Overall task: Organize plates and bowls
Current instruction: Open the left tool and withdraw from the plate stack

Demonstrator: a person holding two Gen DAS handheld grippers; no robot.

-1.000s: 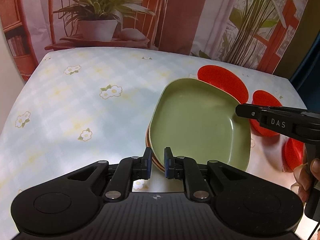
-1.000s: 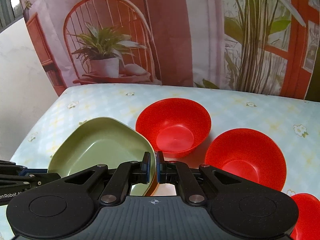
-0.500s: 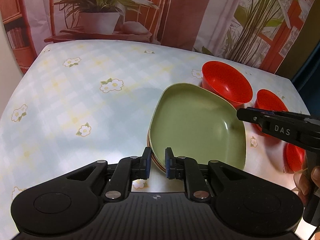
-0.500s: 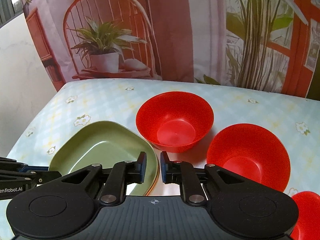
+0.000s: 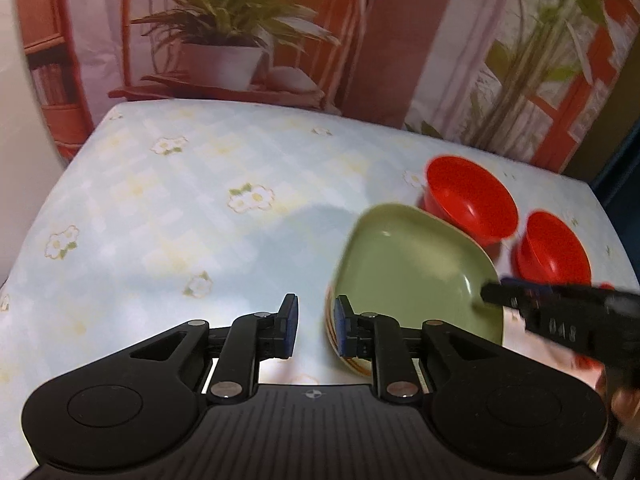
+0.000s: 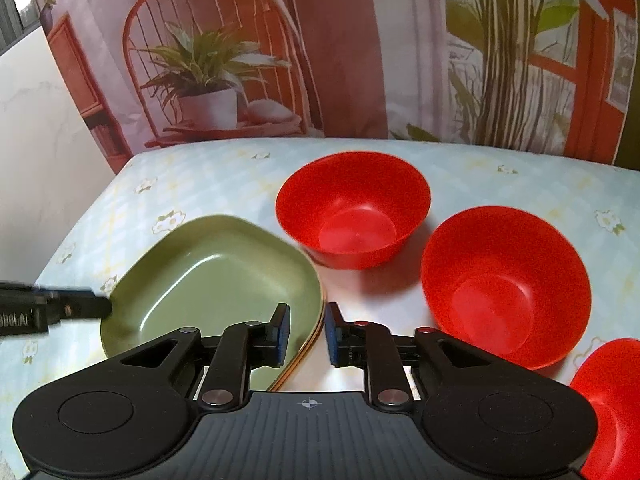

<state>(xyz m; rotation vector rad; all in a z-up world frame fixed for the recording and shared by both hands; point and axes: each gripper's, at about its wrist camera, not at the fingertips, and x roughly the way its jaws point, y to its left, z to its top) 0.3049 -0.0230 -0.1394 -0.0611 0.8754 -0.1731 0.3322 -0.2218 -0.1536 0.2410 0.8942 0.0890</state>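
Both wrist views close, facing backdrop; share green plate (image 5: pixel 416 268) (image 6: pixel 212 276) (opposite sides).

The left gripper (image 5: pixel 313 326) sits at the lower centre of its own view, jaws parted with a clear gap. The right gripper (image 6: pixel 307 334) likewise fills the bottom of its frame, jaws apart, holding nothing.

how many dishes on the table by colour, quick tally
red round plastic bowls: 3
green squarish plate: 1, on top of the stack
orange-rimmed plates under the green one: at least 1; only edges show, exact count unclear
total: at least 5
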